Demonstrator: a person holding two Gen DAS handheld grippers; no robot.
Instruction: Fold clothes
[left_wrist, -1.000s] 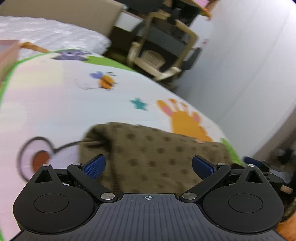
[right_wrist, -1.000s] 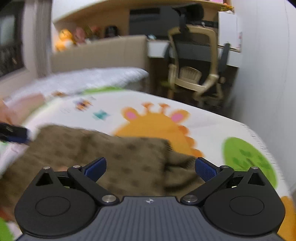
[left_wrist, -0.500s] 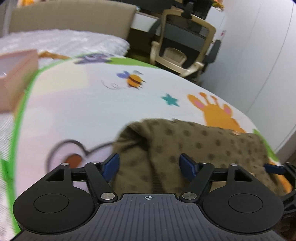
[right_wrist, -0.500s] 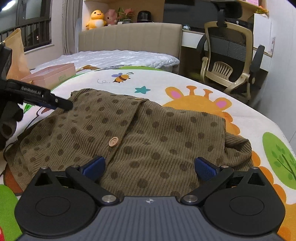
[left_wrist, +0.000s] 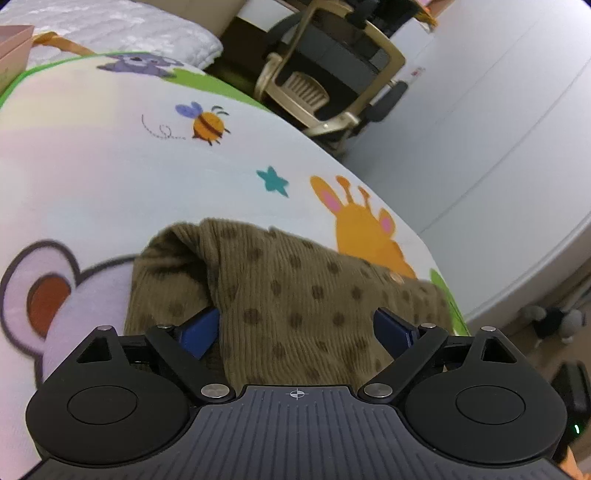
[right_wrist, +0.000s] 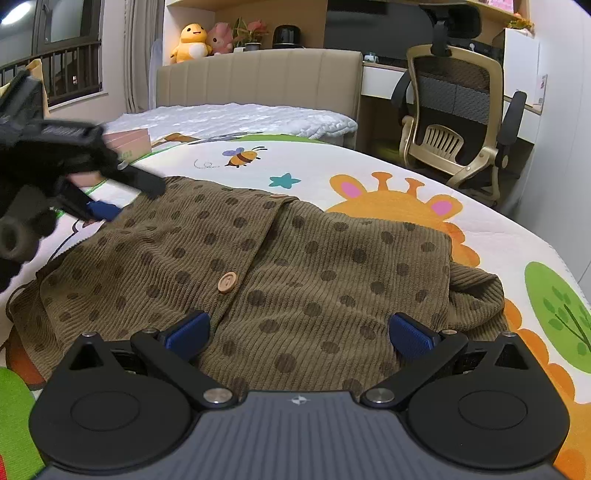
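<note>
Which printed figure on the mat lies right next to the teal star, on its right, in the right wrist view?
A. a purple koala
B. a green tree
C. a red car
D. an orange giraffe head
D: the orange giraffe head sits just right of the teal star, above the brown dotted garment.

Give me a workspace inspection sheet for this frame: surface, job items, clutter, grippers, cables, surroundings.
Surface: cartoon-print play mat with bee, star and giraffe pictures.
Job's things: brown dotted cardigan lies spread on the mat, one wooden button showing, right sleeve bunched.
Clutter: pink box at the mat's far left edge.
Grippers: left gripper open, cardigan's edge between its fingers; right gripper open over the near hem.
Cables: nothing seen.
Surroundings: bed with beige headboard, office chair, plush toys on a shelf, desk behind.
</note>
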